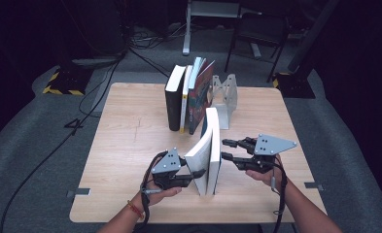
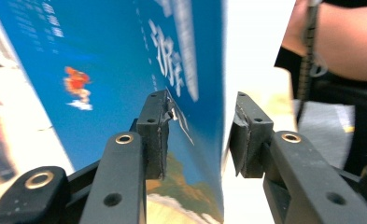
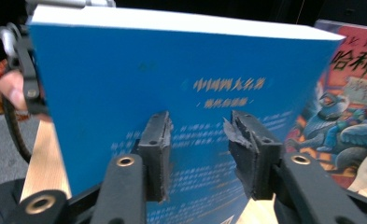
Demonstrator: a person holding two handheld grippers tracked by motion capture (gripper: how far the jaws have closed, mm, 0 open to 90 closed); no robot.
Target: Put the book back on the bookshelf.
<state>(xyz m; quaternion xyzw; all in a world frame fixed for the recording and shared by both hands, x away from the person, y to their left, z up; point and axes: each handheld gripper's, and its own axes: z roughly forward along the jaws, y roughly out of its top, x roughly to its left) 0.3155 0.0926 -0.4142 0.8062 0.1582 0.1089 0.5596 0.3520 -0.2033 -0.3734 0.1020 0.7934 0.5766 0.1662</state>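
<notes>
A thick blue-covered book (image 1: 209, 150) stands upright on the wooden table (image 1: 125, 150), its pages fanned slightly apart at the near end. My left gripper (image 1: 194, 178) points at its left face, fingertips against the cover. In the left gripper view the jaws (image 2: 197, 116) stand apart, with the blue cover (image 2: 125, 60) and its edge right in front of them. My right gripper (image 1: 223, 148) faces the book's right side, open. In the right gripper view its jaws (image 3: 197, 126) are spread in front of the flat blue back cover (image 3: 125, 70), gripping nothing.
A row of upright books (image 1: 188, 97) leans against a grey metal bookend (image 1: 226, 94) at the table's far middle. A colourful illustrated book (image 3: 349, 107) shows behind the blue one. A dark chair (image 1: 259, 34) and cables lie beyond the table.
</notes>
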